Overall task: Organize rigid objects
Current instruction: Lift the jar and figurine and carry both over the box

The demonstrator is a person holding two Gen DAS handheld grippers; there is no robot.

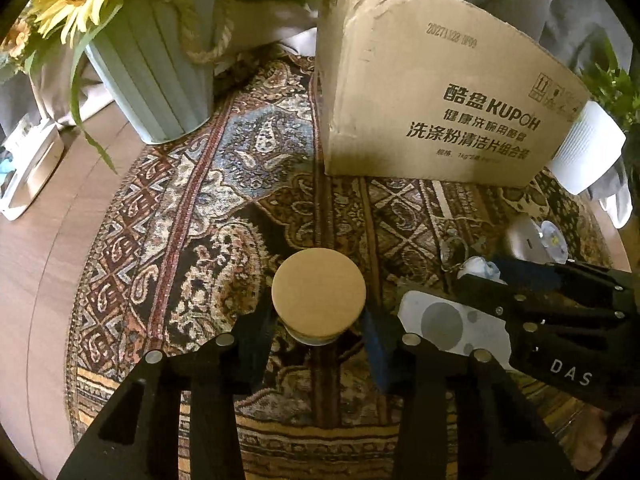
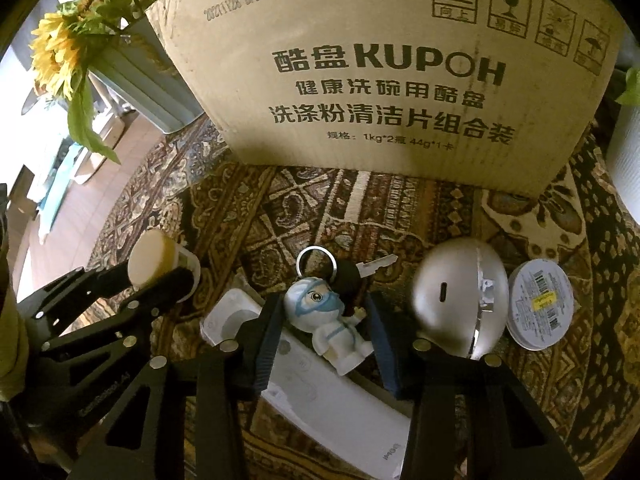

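A small jar with a round wooden lid (image 1: 319, 296) stands on the patterned rug between the fingers of my left gripper (image 1: 319, 332); the jaws are open around it. It also shows in the right wrist view (image 2: 160, 262). My right gripper (image 2: 324, 328) is open around a white figurine keychain (image 2: 332, 320) with a ring and key (image 2: 316, 264). The keychain lies partly on a white remote (image 2: 328, 396), which also shows in the left wrist view (image 1: 448, 326). A silver egg-shaped device (image 2: 456, 300) and a round tin (image 2: 540, 308) lie to the right.
A KUPOH cardboard box (image 1: 432, 92) stands at the back of the rug; it fills the right wrist view (image 2: 380, 72). A pale green ribbed pot with sunflowers (image 1: 156, 68) stands back left. A white ribbed pot (image 1: 584, 148) is at the right. Wooden floor (image 1: 36, 280) surrounds the rug.
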